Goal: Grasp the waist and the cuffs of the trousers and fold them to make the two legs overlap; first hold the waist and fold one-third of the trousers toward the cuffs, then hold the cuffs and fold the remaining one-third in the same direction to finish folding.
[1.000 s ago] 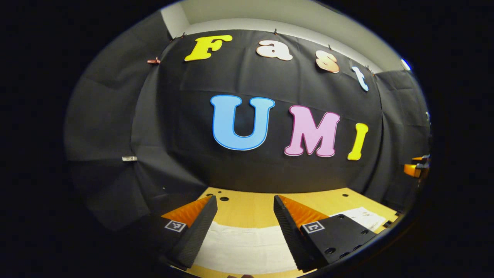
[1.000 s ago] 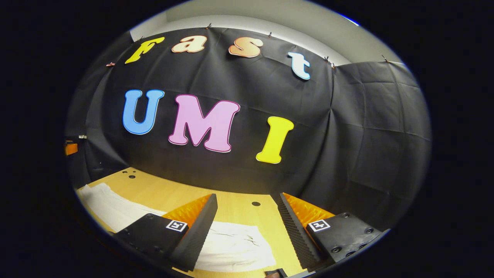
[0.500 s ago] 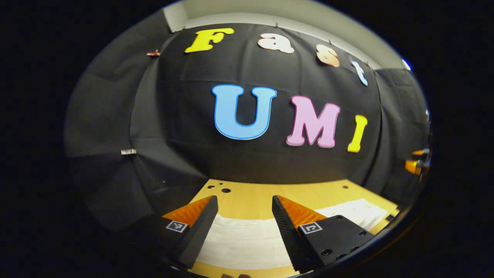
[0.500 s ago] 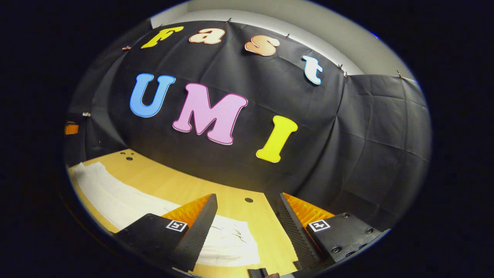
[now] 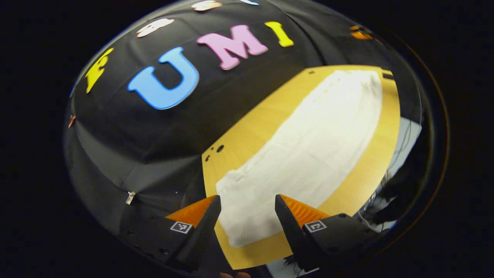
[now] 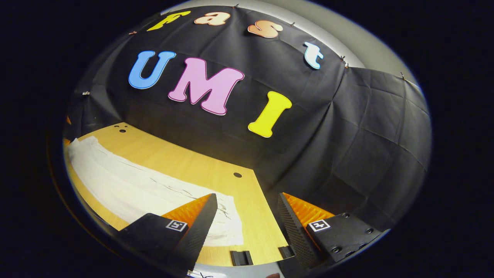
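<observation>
A black cloth wall (image 6: 347, 127) backs a light wooden bench (image 6: 181, 162) on which one pair of white trousers (image 5: 308, 150) lies spread flat as a long strip.

In the left gripper view the scene is rolled steeply, so the bench runs diagonally up to the right. The left claw (image 5: 247, 216) hangs above the bench with its two fingers spread wide and nothing between them. The near end of the trousers lies below the gap between the fingers, and the strip stretches away to the bench's far end.

In the right gripper view the right claw (image 6: 247, 216) hangs over the bench's near corner, tilted slightly, its fingers also wide apart and empty. The end of the trousers (image 6: 154, 193) lies beside and partly behind its left finger (image 6: 198, 224), while bare wood shows in the gap. Two small dark brackets (image 6: 241, 256) sit on the bench's front edge.
</observation>
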Demonstrator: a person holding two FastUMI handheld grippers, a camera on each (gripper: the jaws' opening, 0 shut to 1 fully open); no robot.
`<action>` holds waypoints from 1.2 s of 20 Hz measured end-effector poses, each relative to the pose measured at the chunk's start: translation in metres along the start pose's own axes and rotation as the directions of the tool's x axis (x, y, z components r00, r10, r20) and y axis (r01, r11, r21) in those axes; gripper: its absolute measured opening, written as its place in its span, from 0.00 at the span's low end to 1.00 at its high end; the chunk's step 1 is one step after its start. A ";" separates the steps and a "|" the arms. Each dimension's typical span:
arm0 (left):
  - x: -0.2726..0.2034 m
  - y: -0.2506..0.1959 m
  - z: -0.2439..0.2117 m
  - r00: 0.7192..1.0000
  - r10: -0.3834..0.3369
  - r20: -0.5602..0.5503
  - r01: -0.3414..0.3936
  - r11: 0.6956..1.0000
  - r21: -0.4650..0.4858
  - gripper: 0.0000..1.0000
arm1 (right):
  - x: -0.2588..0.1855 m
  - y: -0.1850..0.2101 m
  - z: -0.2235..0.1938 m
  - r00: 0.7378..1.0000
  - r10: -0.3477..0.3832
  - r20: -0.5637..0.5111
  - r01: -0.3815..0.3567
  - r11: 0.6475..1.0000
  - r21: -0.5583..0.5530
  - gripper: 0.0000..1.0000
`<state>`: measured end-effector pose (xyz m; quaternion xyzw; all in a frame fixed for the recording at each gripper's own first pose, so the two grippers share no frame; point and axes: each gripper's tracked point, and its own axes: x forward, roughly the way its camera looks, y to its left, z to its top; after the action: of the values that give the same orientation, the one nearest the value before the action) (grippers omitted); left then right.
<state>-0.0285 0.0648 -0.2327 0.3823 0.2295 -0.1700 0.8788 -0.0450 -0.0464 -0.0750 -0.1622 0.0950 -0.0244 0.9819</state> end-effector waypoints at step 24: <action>0.111 -0.020 -0.086 0.942 -0.085 -0.326 0.263 0.790 0.553 0.05 | 0.028 0.030 -0.063 0.987 0.088 -0.135 -0.115 0.971 -0.212 0.98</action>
<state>0.0309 0.1026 -0.3560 0.6330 0.3234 -0.2573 0.6547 -0.0290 -0.0403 -0.1486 -0.2623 0.1663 0.0264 0.9502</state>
